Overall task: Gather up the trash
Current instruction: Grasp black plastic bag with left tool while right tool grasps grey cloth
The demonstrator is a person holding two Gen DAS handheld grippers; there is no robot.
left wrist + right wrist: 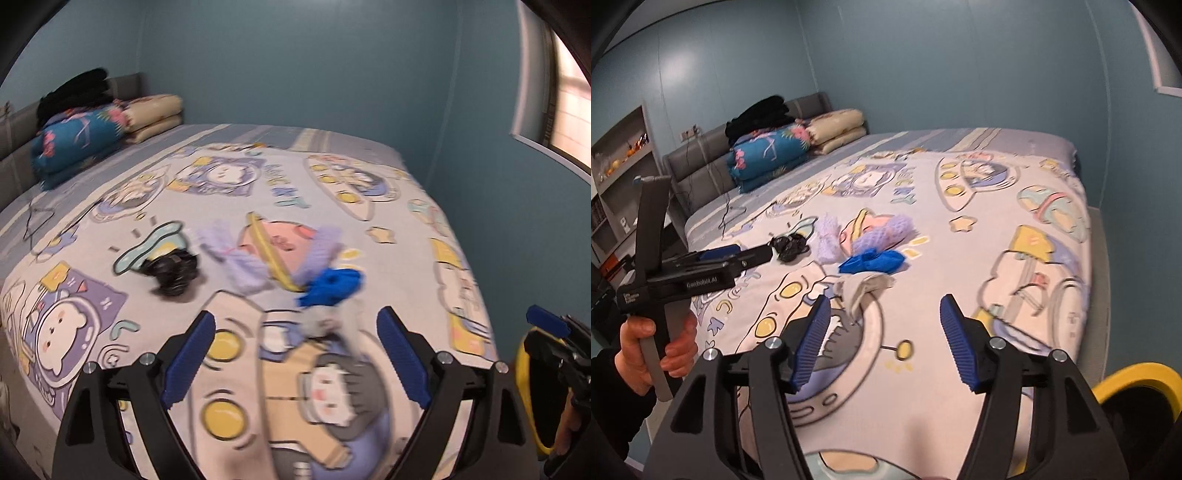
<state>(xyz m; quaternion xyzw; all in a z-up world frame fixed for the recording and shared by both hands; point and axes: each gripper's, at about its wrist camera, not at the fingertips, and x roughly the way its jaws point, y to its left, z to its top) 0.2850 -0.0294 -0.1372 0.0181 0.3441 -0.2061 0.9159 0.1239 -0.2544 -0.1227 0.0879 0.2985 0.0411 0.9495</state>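
Both your tongs — left [295,354] and right [882,339] — stand wide and empty, with the trash on the bed [1015,332] just ahead: grey wad [866,286] nearest, blue bag [873,260] behind — black bag [171,271] left.

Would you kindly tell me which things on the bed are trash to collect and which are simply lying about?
Trash to collect:
black bag
purple foam nets
blue glove
white tissue
yellow bin, to receive them

Lying about:
folded quilts
black clothes
cable
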